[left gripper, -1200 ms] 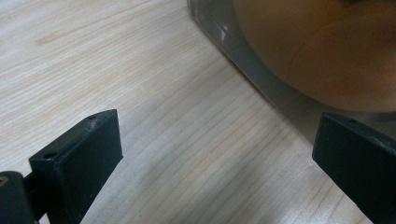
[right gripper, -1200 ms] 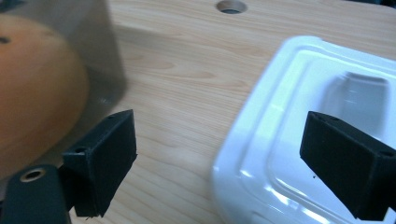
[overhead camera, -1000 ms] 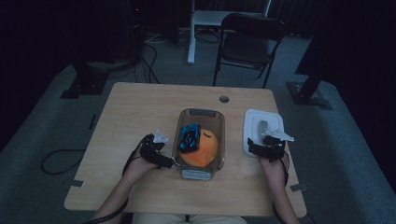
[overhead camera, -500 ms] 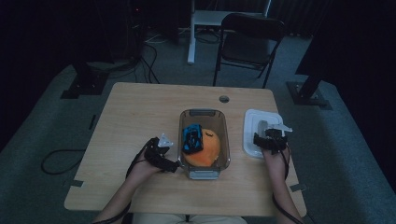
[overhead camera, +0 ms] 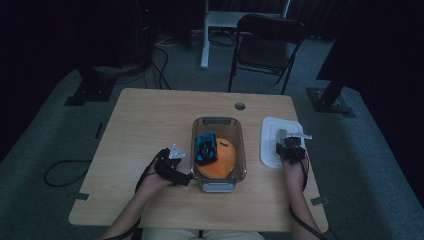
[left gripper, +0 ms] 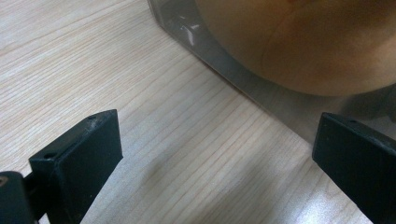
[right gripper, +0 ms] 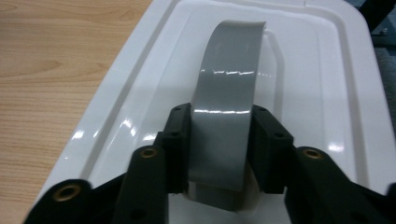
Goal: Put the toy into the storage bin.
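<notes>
My right gripper (right gripper: 219, 144) clamped the grey handle (right gripper: 229, 93) of the white lid (right gripper: 327, 70), flat on the table beside the clear bin (overhead camera: 218, 150).

A round cable hole (overhead camera: 240, 106) sits near the far edge of the table (overhead camera: 150, 120), a little right of centre. Beyond that edge, a dark folding chair (overhead camera: 265, 47) stands on the grey floor (overhead camera: 45, 130). Off the far left corner, cables (overhead camera: 160, 65) trail past a black stand base (overhead camera: 92, 90). Another black base (overhead camera: 330, 97) lies off the far right corner.
</notes>
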Action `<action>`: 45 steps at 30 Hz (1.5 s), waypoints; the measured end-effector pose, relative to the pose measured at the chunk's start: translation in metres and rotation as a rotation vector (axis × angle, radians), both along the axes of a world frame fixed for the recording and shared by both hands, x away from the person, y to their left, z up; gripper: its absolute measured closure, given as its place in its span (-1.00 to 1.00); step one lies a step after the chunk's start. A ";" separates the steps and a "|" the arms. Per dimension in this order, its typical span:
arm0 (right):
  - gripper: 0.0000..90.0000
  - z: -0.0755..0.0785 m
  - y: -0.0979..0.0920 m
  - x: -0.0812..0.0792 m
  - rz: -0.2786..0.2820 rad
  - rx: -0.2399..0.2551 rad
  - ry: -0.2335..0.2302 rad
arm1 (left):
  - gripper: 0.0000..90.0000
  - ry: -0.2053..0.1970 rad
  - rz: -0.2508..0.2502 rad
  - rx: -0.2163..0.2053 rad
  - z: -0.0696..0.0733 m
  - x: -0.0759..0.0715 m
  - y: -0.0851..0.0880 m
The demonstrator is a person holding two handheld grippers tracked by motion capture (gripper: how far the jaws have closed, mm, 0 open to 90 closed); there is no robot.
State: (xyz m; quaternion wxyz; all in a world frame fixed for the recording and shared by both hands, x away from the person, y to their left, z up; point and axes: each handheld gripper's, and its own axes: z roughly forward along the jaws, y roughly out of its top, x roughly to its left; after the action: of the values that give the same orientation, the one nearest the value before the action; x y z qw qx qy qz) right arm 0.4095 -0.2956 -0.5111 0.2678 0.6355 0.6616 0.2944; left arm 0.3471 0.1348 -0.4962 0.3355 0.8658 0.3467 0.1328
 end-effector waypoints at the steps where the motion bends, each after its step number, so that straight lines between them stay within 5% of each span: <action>1: 0.47 0.000 0.000 0.000 0.002 -0.002 -0.001 | -0.95 0.000 -0.002 0.001 0.000 0.000 0.000; 13: 0.50 0.030 0.006 -0.024 0.039 0.037 -0.080 | -0.95 -0.006 0.000 0.015 0.000 -0.001 -0.002; 28: 0.50 0.112 0.034 -0.069 0.188 0.082 -0.258 | -0.95 -0.010 -0.035 0.026 0.000 -0.001 -0.020; 35: 0.50 0.134 0.057 -0.081 0.286 0.095 -0.282 | -0.95 -0.018 -0.054 0.036 0.001 -0.002 -0.032; 45: 0.50 0.137 0.091 -0.082 0.385 0.097 -0.262 | -0.95 -0.023 -0.089 0.039 0.001 -0.004 -0.051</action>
State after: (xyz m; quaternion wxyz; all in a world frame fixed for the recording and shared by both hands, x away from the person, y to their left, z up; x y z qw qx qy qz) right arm 0.3275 -0.2042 -0.3745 0.2596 0.4661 0.7152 0.4516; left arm 0.3430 0.0833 -0.4949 0.3280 0.8852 0.3015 0.1344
